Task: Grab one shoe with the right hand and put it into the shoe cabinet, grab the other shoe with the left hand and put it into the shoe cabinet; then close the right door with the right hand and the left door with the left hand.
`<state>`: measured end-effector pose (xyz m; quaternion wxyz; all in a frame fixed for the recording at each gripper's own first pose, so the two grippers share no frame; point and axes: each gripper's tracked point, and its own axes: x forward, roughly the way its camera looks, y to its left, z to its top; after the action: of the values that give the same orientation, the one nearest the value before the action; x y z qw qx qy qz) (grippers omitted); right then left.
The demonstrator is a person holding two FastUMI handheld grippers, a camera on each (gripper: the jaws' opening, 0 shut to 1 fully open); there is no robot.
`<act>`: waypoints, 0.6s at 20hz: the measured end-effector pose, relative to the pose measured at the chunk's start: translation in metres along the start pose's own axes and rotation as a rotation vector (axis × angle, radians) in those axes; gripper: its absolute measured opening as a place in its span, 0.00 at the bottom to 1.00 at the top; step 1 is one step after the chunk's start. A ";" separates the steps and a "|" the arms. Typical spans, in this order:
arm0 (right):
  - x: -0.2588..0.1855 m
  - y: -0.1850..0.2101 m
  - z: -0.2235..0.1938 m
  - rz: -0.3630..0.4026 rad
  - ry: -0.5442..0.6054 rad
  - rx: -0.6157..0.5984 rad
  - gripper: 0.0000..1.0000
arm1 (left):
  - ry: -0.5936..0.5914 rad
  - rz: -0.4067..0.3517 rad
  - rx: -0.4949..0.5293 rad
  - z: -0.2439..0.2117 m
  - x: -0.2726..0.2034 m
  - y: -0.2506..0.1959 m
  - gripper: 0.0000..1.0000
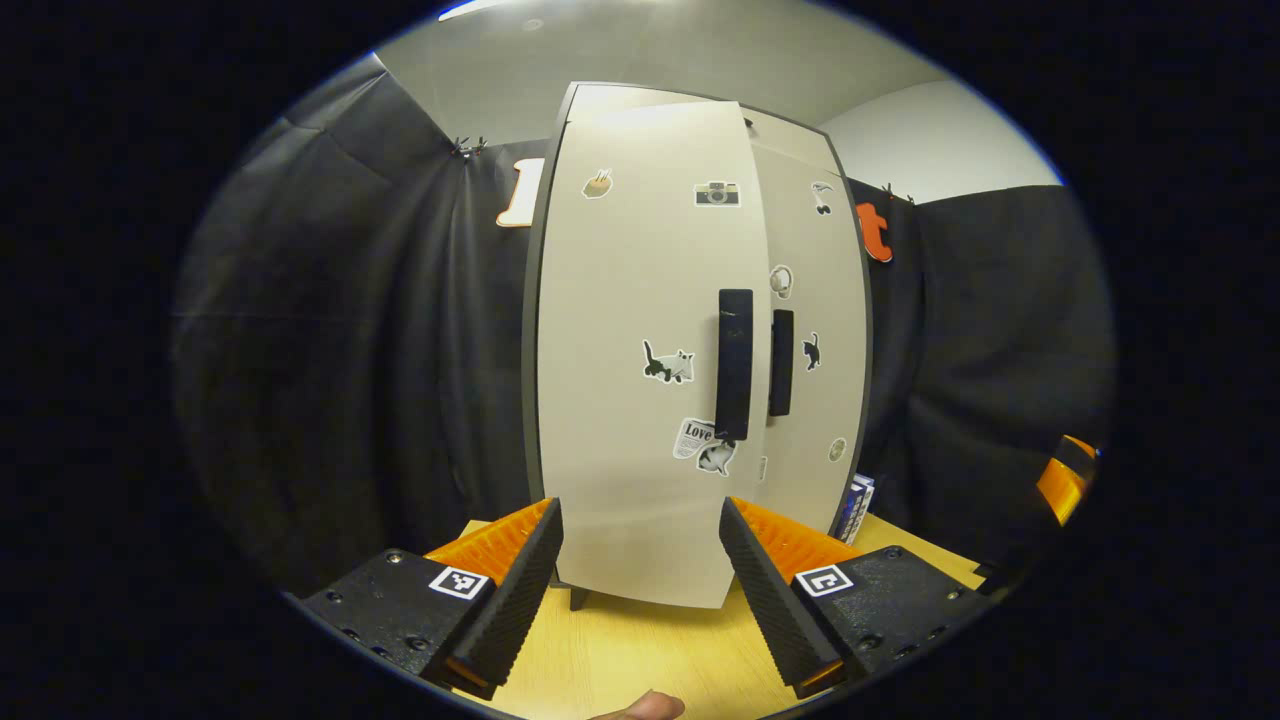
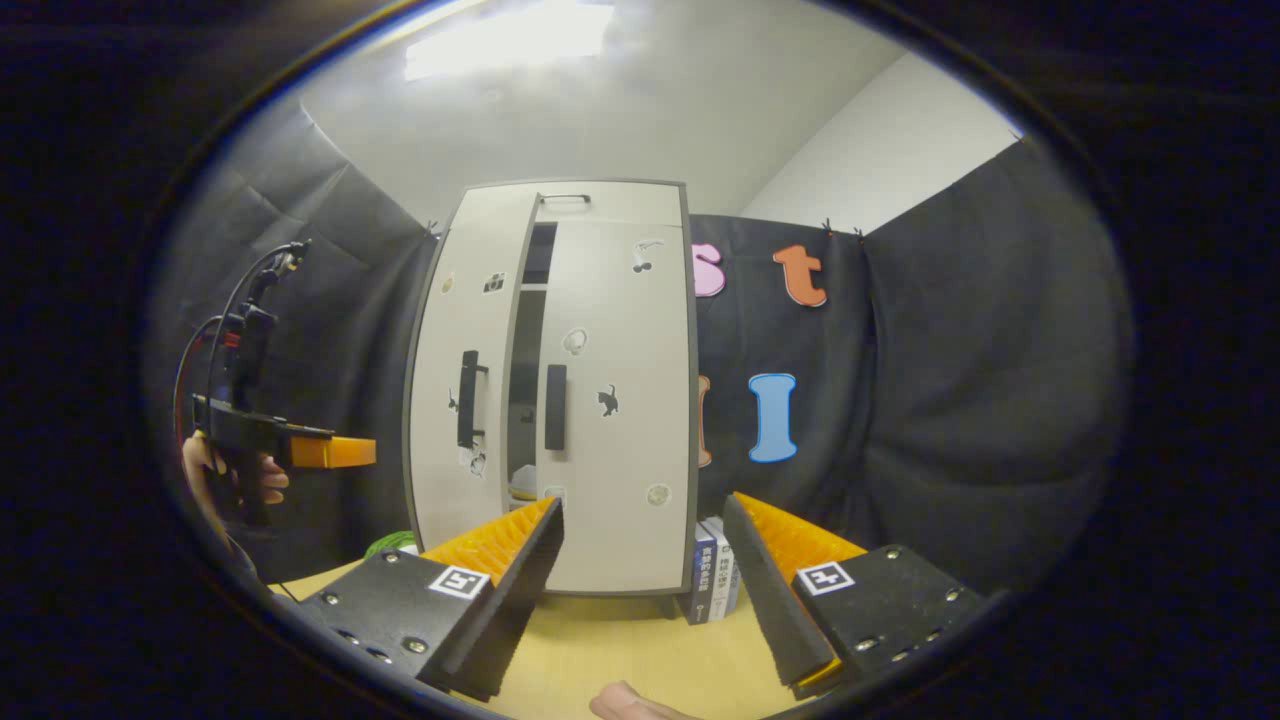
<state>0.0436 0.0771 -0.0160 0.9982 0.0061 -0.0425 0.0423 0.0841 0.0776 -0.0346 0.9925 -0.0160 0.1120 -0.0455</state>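
While the left gripper (image 1: 640, 590) hangs low over the table (image 1: 640, 650) with its jaws spread wide and nothing between them, the shoe cabinet (image 1: 690, 340) stands upright straight ahead, close in the left gripper view. Its left door (image 1: 640, 350) is not quite shut: the free edge sits proud of the right door (image 1: 810, 330), and in the right gripper view a dark vertical gap (image 2: 525, 370) runs between the two panels. Bare tabletop lies between the jaws and the cabinet's foot. In the right gripper view the right gripper (image 2: 640, 590) also hovers over the table, jaws wide apart and empty, with the right door flush against the cabinet frame. The left gripper and the hand (image 2: 235, 480) holding it show well to the left of the cabinet there, apart from the door. Both doors are pale with small stickers and carry upright black handles (image 1: 734, 362) side by side near the meeting edges. A few books (image 2: 715, 575) stand against the cabinet's right side, and something green (image 2: 390, 543) sits by its left foot.
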 end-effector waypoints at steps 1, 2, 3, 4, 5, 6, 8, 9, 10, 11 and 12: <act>-0.001 0.004 0.000 0.023 0.001 0.022 0.94 | 0.003 -0.003 -0.002 -0.004 -0.005 -0.001 0.96; -0.003 0.006 0.000 0.039 0.001 0.029 0.94 | 0.003 -0.005 0.002 -0.006 -0.009 -0.004 0.96; -0.004 0.005 0.001 0.041 0.000 0.021 0.96 | -0.001 -0.001 0.008 -0.007 -0.014 -0.006 0.96; -0.006 0.001 0.001 0.035 -0.005 0.006 0.94 | -0.010 0.012 0.017 -0.008 -0.019 -0.006 0.96; -0.008 -0.001 0.002 0.027 -0.010 -0.008 0.94 | -0.025 0.029 0.028 -0.009 -0.024 -0.005 0.96; -0.009 0.000 0.000 0.026 -0.013 -0.018 0.94 | -0.036 0.050 0.036 -0.009 -0.029 -0.005 0.96; -0.010 -0.003 -0.003 0.011 -0.016 -0.022 0.96 | -0.059 0.065 0.038 -0.008 -0.041 -0.011 0.96; -0.012 -0.004 -0.004 0.006 -0.016 -0.024 0.96 | -0.067 0.066 0.033 -0.009 -0.046 -0.015 0.96; -0.011 -0.001 -0.007 0.010 -0.012 -0.024 0.96 | -0.067 0.061 0.032 -0.010 -0.050 -0.020 0.96; -0.011 0.001 -0.009 0.017 -0.007 -0.020 0.96 | -0.064 0.053 0.035 -0.013 -0.054 -0.027 0.96; -0.011 0.002 -0.011 0.024 -0.004 -0.016 0.94 | -0.067 0.058 0.037 -0.015 -0.059 -0.030 0.96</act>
<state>0.0331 0.0787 -0.0281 0.9975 -0.0024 -0.0447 0.0539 0.0204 0.0534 -0.0349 0.9967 0.0040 0.0785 -0.0182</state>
